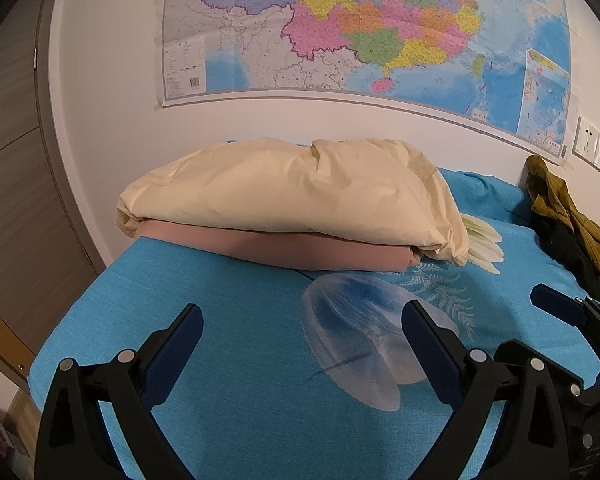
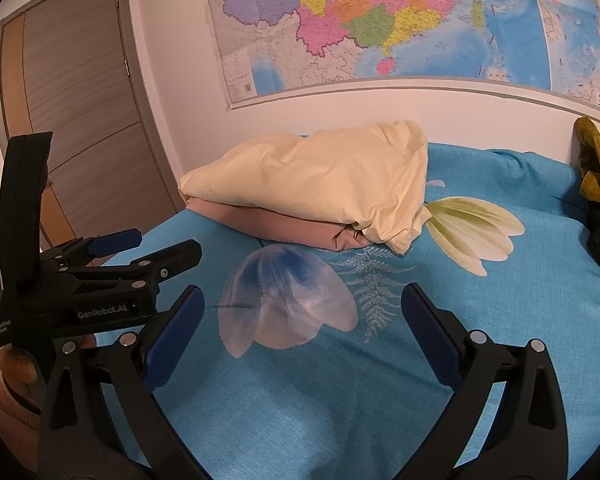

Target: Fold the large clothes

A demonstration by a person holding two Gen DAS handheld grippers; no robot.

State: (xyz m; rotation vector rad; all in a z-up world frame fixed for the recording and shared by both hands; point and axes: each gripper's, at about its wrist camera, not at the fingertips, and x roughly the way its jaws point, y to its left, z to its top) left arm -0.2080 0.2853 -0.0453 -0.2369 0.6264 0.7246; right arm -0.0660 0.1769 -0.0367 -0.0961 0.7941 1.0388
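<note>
- The left tongs (image 1: 302, 318) are wide open. Nothing is between the two blue pads, and they hold nothing.
- The right tongs (image 2: 302, 300) are wide open too, and they are empty.
- Both tongs hang over the bed (image 1: 228, 360), which has a bright blue sheet with big flower pictures on it. I cannot tell if they touch the sheet.
- In the right wrist view, the left tongs (image 2: 160, 246) show at the left side, just beside the right tongs.
- A cream cloth (image 1: 284, 196) lies folded in a puffy heap at the far side of the bed, near the wall.
- It sits on top of a folded pink cloth (image 1: 260, 250). The two touch.
- Both cloths are well apart from the tongs.
- A mustard-yellow and black piece of clothing (image 1: 572, 220) lies bunched up at the right edge of the bed.
- A big colored map (image 2: 400, 24) hangs on the wall above the bed.
- A brown door (image 2: 80, 100) stands to the left.
</note>
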